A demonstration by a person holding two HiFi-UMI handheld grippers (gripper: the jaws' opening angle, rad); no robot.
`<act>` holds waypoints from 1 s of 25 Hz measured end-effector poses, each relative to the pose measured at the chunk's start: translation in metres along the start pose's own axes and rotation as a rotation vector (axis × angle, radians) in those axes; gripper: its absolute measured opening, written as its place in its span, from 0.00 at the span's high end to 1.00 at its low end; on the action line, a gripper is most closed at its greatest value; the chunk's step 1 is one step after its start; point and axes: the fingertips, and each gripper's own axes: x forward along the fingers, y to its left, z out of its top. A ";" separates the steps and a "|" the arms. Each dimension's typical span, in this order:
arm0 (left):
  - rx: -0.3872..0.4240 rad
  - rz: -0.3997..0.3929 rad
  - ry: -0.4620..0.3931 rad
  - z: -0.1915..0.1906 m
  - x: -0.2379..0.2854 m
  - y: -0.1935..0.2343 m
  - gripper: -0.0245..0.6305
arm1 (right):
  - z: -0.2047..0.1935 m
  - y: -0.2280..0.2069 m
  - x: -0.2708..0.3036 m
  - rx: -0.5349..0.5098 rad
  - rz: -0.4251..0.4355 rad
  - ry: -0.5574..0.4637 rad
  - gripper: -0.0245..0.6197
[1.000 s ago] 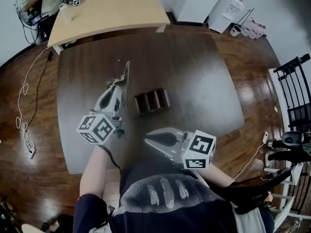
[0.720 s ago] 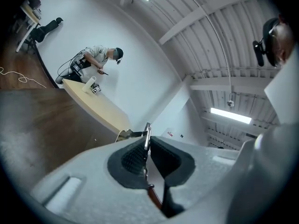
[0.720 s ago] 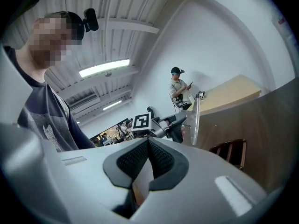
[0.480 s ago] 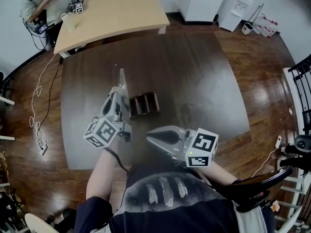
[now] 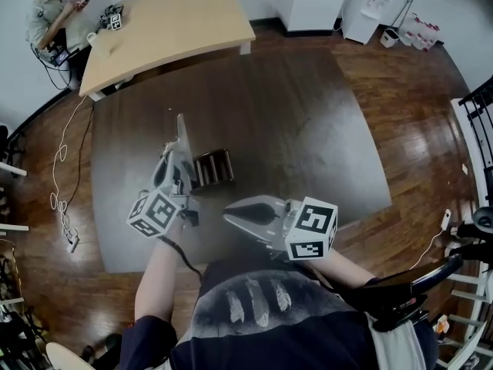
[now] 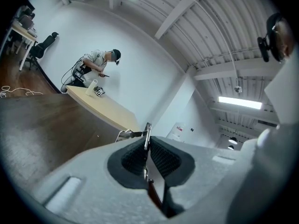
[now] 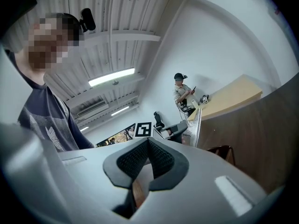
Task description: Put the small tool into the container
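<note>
My left gripper (image 5: 179,154) is shut on a thin flat metal tool (image 5: 181,132) that sticks out past the jaws, pointing away from me. In the left gripper view the tool (image 6: 147,133) is pinched edge-on between the black pads (image 6: 133,158). The dark compartmented container (image 5: 213,168) stands on the dark table (image 5: 308,129), just right of the left gripper. My right gripper (image 5: 229,216) hovers near the table's front edge, shut with nothing between its pads (image 7: 161,158). The right gripper view also catches the tool (image 7: 198,125) and the container (image 7: 223,150).
A light wooden table (image 5: 166,21) stands behind the dark one, with a person (image 5: 50,14) at its far left end. Cables (image 5: 62,199) lie on the wooden floor at the left. A black rack (image 5: 481,106) stands at the right.
The left gripper with the tool has drawn closer to the container's left side. The head view has shifted slightly. The right gripper has stayed about where it was.
</note>
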 end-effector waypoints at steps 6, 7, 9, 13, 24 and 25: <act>0.029 0.036 0.014 -0.014 0.016 -0.002 0.93 | 0.004 -0.004 -0.015 0.001 -0.020 -0.013 0.97; 0.035 0.038 0.019 -0.017 0.017 -0.001 0.93 | 0.004 -0.006 -0.016 0.002 -0.026 -0.016 0.97; 0.044 0.039 0.030 -0.022 0.021 0.001 0.93 | 0.005 -0.008 -0.017 0.005 -0.038 -0.022 0.97; 0.060 0.041 0.063 -0.035 0.031 0.006 0.93 | 0.007 -0.012 -0.018 0.008 -0.062 -0.028 0.97; 0.137 0.054 0.160 -0.075 0.037 0.018 0.93 | 0.004 -0.024 -0.007 0.023 -0.120 -0.040 0.97; 0.151 0.057 0.164 -0.077 0.036 0.019 0.93 | 0.005 -0.025 -0.006 0.024 -0.121 -0.038 0.97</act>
